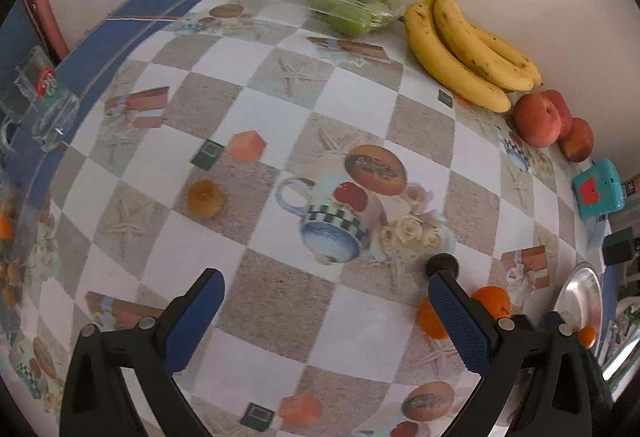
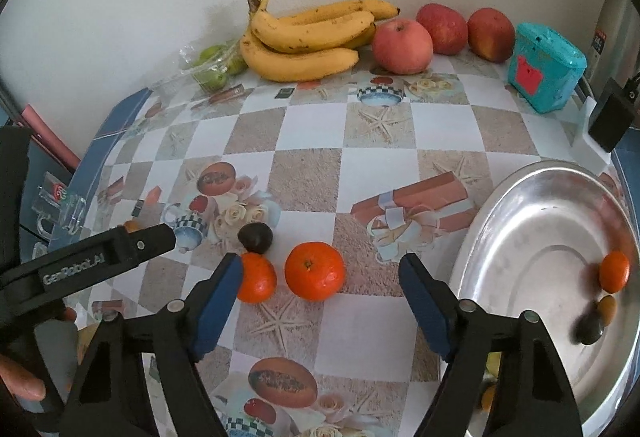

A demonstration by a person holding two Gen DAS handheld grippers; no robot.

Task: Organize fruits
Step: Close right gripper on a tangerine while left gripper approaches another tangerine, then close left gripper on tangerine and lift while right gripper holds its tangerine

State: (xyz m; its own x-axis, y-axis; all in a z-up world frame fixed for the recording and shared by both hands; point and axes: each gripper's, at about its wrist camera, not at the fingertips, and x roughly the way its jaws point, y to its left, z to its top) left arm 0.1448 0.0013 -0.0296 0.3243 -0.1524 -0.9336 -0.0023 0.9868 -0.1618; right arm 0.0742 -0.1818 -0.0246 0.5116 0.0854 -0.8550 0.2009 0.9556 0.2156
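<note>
In the right wrist view two tangerines (image 2: 315,270) (image 2: 257,277) lie on the patterned tablecloth with a dark round fruit (image 2: 256,237) just behind them. My right gripper (image 2: 320,301) is open and empty just in front of them. A steel bowl (image 2: 520,221) to the right holds a tangerine (image 2: 614,271) and two small fruits. My left gripper (image 1: 326,311) is open and empty; a small brown fruit (image 1: 205,199) lies ahead to its left, and the tangerines (image 1: 492,301) sit by its right finger. The left gripper's side (image 2: 100,261) shows in the right view.
Bananas (image 2: 304,37), three apples (image 2: 403,45) and bagged green fruit (image 2: 214,67) line the back wall. A teal box (image 2: 546,67) stands at the back right. Glass mugs (image 1: 40,97) stand at the table's left edge. A black device (image 2: 612,117) sits at the right edge.
</note>
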